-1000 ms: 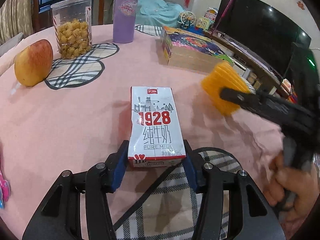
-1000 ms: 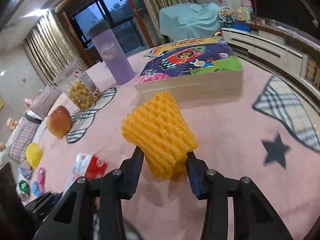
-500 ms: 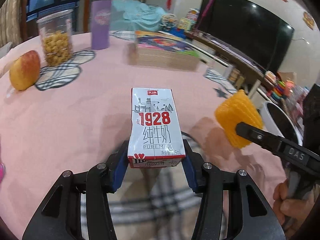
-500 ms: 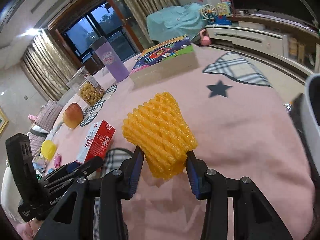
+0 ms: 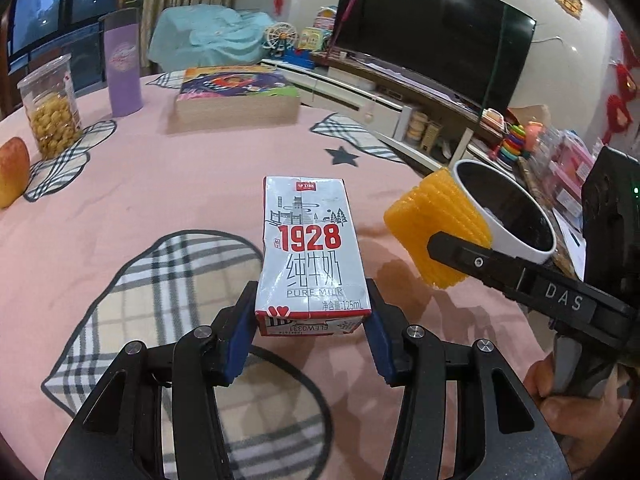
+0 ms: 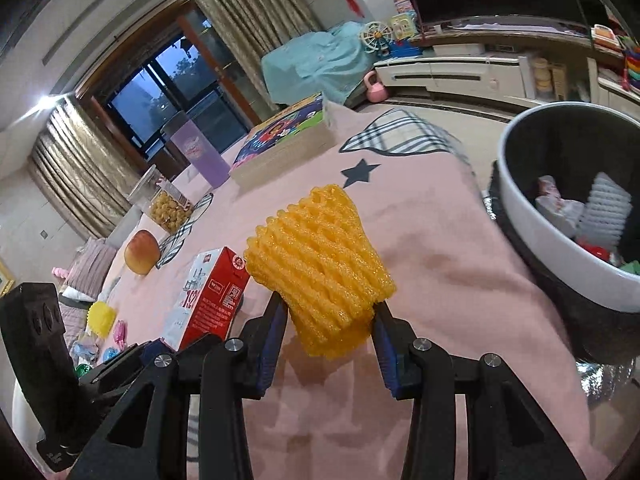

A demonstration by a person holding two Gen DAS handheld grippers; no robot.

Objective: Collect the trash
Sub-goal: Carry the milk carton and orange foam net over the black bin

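Note:
A small white and red milk carton (image 5: pixel 311 252) marked 1928 is clamped between the blue pads of my left gripper (image 5: pixel 310 320), held above the pink tablecloth. An orange foam fruit net (image 6: pixel 320 268) sits squeezed in my right gripper (image 6: pixel 328 332). In the left wrist view that net (image 5: pixel 436 228) hangs right of the carton, just short of the rim of a white trash bin (image 5: pixel 516 236). The right wrist view shows the bin (image 6: pixel 560 252) at the right, beyond the table edge, with wrappers and a white foam net inside, and the carton (image 6: pixel 212 300) at lower left.
On the round table (image 5: pixel 160 184) stand a thick book (image 5: pixel 236 96), a purple tumbler (image 5: pixel 122 64), a jar of snacks (image 5: pixel 50 108) and an apple (image 5: pixel 12 172). A TV and low cabinet with toys lie beyond. A hand (image 5: pixel 560 396) grips the right tool.
Both grippers have swung right across the table with their loads still held. The bin has come into view, and the foam net has drawn close to its rim.

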